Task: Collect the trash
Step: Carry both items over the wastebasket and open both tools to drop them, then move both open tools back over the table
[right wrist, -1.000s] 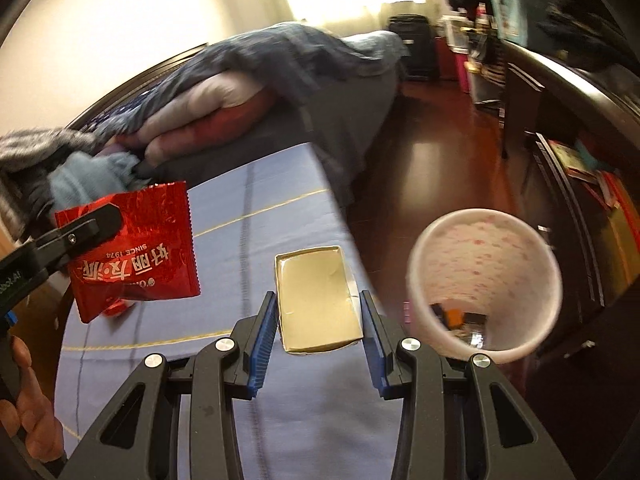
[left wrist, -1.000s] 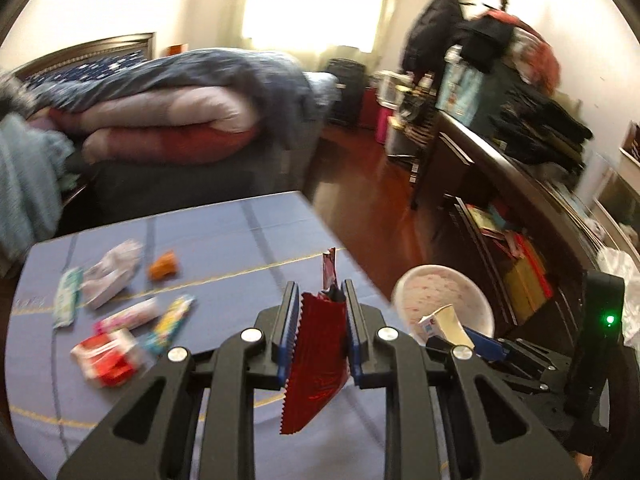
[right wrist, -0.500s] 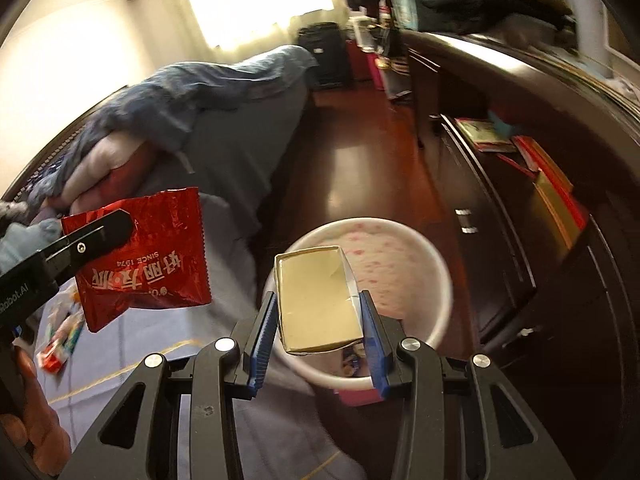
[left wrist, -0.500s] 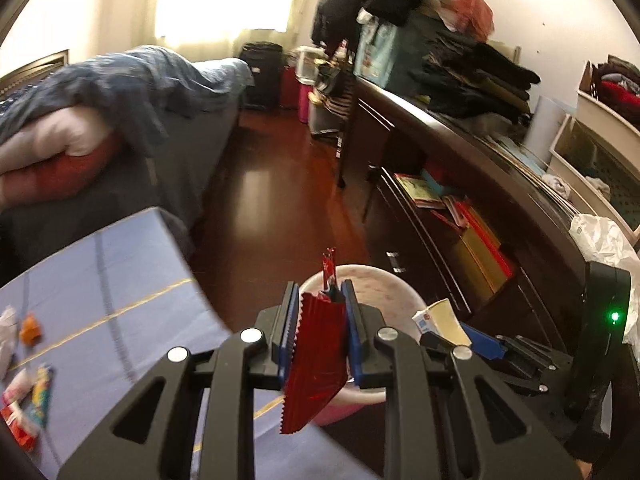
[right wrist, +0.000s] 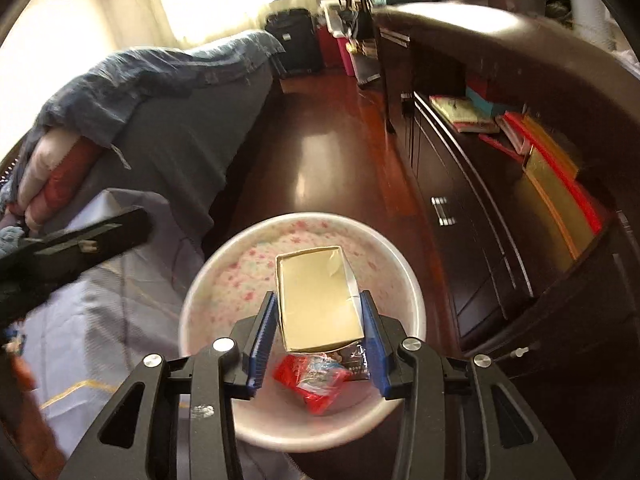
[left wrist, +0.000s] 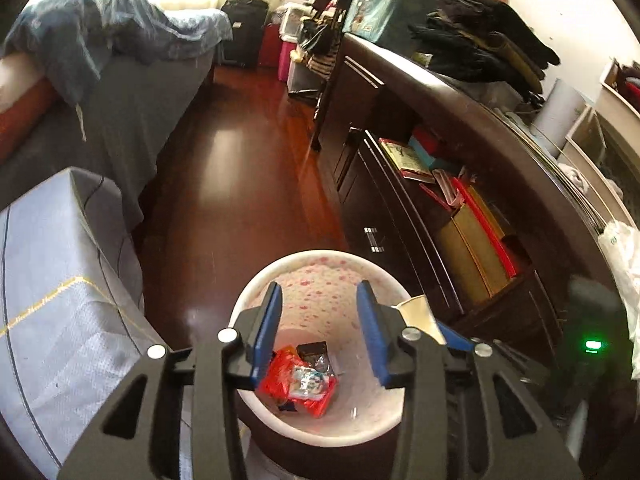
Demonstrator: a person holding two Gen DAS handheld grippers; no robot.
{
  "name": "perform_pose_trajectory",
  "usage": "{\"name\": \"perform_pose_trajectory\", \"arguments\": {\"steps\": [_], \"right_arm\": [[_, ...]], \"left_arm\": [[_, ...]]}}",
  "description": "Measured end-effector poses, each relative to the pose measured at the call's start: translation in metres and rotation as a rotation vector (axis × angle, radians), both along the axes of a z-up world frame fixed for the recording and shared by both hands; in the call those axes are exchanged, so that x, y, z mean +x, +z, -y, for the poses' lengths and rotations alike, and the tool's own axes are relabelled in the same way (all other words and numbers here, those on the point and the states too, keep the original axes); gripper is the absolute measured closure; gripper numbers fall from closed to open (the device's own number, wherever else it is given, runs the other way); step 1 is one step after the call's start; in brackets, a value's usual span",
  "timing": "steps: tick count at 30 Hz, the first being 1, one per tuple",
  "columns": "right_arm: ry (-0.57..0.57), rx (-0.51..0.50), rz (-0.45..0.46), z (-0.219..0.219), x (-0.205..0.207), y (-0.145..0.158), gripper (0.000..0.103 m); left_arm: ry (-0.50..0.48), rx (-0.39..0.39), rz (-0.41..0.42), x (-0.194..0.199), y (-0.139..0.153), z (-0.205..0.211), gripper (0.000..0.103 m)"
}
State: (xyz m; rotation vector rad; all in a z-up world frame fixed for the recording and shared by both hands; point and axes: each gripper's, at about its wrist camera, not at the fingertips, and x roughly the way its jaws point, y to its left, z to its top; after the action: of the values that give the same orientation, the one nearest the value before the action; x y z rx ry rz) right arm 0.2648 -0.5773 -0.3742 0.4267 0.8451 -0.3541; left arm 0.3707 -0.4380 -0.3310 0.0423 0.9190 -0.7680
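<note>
Both tongs over the bin point(left wrist: 256, 292) to drop trash: left tongs point(left wrist: 319, 332) wide, just opened, empty; right tongs point(right wrist: 319, 338) just widened, loose around the box point(right wrist: 316, 300).

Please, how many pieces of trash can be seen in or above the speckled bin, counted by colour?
Red wrapper: 1
Dark wrapper: 1
Gold box: 1, above the bin, not at its bottom
Total: 3
</note>
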Motion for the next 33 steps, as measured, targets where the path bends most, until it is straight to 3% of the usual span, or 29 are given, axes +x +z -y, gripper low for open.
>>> {"name": "perform_pose_trajectory", "arguments": {"steps": [1, 6, 12, 16, 25, 33], "right_arm": [[-0.004, 0.011, -0.003, 0.002, 0.003, -0.006, 0.039], [-0.038, -0.021, -0.014, 0.000, 0.001, -0.007, 0.033], [-0.023, -0.037, -0.006, -0.018, -0.008, 0.013, 0.028], [0.005, -0.027, 0.023, -0.038, -0.018, 0.036, 0.022], [0.144, 0.007, 0.073, -0.103, -0.027, 0.073, 0.018], [0.286, -0.002, 0.086, -0.165, -0.021, 0.090, 0.017]], "left_arm": [[0.007, -0.013, -0.001, 0.001, 0.001, -0.005, 0.059], [0.056, -0.022, 0.071, -0.004, 0.021, -0.034, 0.048], [0.125, -0.058, 0.124, -0.015, 0.058, -0.074, 0.035], [0.184, -0.040, 0.165, -0.029, 0.077, -0.105, 0.028], [0.327, -0.034, 0.166, -0.055, 0.101, -0.194, 0.022], [0.473, -0.020, 0.157, -0.074, 0.103, -0.278, 0.021]]}}
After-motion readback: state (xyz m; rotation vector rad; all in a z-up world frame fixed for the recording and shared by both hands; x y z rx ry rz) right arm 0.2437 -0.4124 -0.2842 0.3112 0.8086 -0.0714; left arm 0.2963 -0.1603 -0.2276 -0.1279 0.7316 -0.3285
